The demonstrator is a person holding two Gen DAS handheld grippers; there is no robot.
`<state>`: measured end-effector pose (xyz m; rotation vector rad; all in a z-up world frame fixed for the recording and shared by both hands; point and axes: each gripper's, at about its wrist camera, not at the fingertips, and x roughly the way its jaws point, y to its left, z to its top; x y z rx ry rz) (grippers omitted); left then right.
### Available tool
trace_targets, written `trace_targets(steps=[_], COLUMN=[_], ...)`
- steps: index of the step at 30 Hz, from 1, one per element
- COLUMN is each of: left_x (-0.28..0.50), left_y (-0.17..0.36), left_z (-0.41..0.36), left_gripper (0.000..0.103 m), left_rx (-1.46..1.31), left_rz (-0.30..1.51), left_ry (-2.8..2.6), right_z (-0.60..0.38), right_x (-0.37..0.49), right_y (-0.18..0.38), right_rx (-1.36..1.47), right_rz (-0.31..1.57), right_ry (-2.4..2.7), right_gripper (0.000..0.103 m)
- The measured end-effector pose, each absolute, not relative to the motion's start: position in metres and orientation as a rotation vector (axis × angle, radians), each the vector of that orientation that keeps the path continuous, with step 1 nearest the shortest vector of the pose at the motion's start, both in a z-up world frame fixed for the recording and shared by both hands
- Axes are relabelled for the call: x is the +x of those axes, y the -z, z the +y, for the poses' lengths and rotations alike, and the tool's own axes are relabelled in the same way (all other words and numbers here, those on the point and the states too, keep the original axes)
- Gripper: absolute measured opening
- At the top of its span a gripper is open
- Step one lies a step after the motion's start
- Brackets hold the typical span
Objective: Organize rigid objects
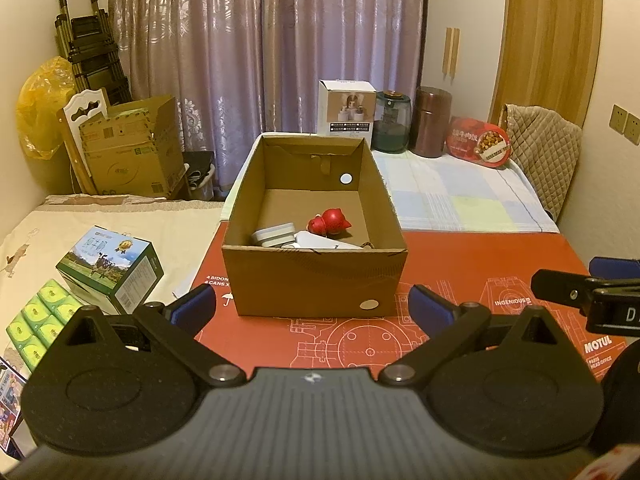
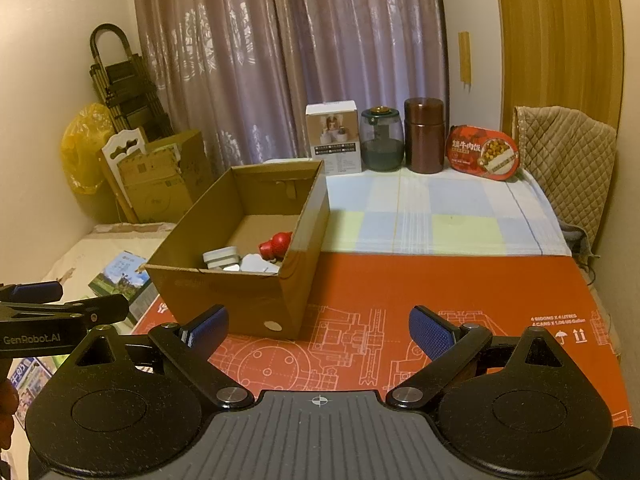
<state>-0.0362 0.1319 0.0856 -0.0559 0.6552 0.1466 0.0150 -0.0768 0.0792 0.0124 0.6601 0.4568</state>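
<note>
Right now I hold my left gripper [image 1: 313,305] spread wide and empty at the near edge of the red mat [image 1: 460,264], just short of the cardboard box [image 1: 316,280]. That box sits on the mat's left part, already holding a white case [image 1: 274,235] and a red figurine [image 1: 329,222]. My right gripper [image 2: 318,330] is likewise released, holding nothing. I judge I'm between placements; next calls for reaching toward the brown canister [image 2: 424,136] at the far edge.
</note>
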Motion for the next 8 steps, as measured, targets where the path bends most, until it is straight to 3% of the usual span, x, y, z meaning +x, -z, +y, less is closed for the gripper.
trace_targets(steps=[8], left_x=[-0.0348], left_y=[-0.0817], left_z=[0.1314], left_gripper=[0.101], left_rx=[-0.068], left_rz=[0.657], left_ry=[-0.138], right_z=[-0.0770], right_x=[0.0148], right_y=[-0.0788], right_rx=[0.014], right_rz=[0.660], right_ry=[-0.456], right_gripper=[0.094])
